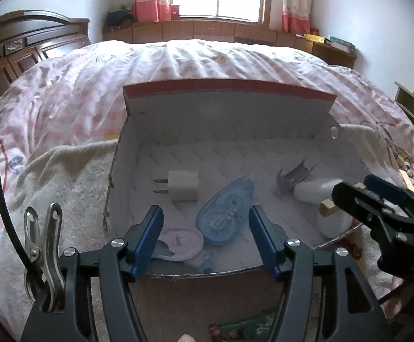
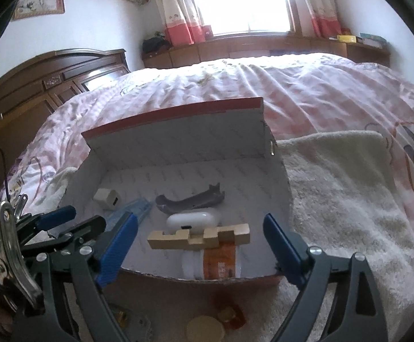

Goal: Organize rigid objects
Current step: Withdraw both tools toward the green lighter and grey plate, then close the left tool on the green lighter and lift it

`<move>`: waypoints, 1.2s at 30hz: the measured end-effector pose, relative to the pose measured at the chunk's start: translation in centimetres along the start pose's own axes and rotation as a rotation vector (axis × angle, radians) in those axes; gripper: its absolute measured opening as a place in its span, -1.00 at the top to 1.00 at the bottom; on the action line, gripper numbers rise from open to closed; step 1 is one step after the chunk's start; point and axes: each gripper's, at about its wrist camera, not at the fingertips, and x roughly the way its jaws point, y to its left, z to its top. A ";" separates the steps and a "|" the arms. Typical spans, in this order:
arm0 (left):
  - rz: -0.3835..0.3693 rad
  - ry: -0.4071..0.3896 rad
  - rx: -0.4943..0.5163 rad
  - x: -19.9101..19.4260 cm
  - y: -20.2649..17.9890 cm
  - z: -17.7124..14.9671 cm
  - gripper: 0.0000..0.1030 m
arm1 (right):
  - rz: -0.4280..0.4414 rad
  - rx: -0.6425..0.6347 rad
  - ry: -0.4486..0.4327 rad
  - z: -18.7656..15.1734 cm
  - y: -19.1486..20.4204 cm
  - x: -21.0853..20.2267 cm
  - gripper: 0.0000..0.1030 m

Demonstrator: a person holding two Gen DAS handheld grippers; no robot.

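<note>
An open cardboard box (image 1: 226,119) with a white inside holds a white plug charger (image 1: 182,185), a blue tape dispenser (image 1: 224,213), a pink round case (image 1: 181,242), a grey clip (image 1: 292,175) and a white earbud case (image 1: 318,189). My left gripper (image 1: 206,211) hangs open over the dispenser, gripping nothing. In the right wrist view a notched wooden block (image 2: 198,238) lies across a white bottle with an orange label (image 2: 218,259), in front of the earbud case (image 2: 192,219). My right gripper (image 2: 199,218) stands wide open, its pads clear of the block.
The box (image 2: 178,139) sits on a white towel (image 2: 335,199) spread over a pink quilted bed (image 2: 292,91). A yellow round lid (image 2: 205,329) and a red item (image 2: 229,313) lie before the box's near wall. A dark wooden headboard (image 2: 50,85) stands at the left.
</note>
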 end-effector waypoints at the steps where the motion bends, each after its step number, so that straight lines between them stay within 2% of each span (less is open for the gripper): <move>1: 0.001 -0.001 0.001 -0.1 0.0 0.0 -0.28 | 0.003 0.006 -0.002 -0.1 -0.1 -0.2 -0.79; 3: -0.003 -0.001 0.005 -0.3 -0.2 0.0 -0.41 | 0.007 0.010 -0.006 -0.2 -0.3 -0.5 -0.79; 4: -0.006 -0.001 0.006 -0.4 -0.3 0.0 -0.42 | 0.010 0.010 -0.010 -0.2 -0.3 -0.7 -0.79; 14: -0.037 0.008 0.011 -1.5 -0.7 -1.0 -0.42 | 0.018 -0.005 -0.021 -1.5 -0.3 -2.9 -0.80; 25: -0.072 0.014 0.005 -3.9 -1.5 -3.3 -0.42 | 0.015 0.000 0.011 -3.7 -0.7 -4.9 -0.80; 36: -0.113 0.100 -0.003 -3.6 -2.8 -6.1 -0.43 | -0.026 -0.016 0.065 -7.3 -1.6 -5.8 -0.80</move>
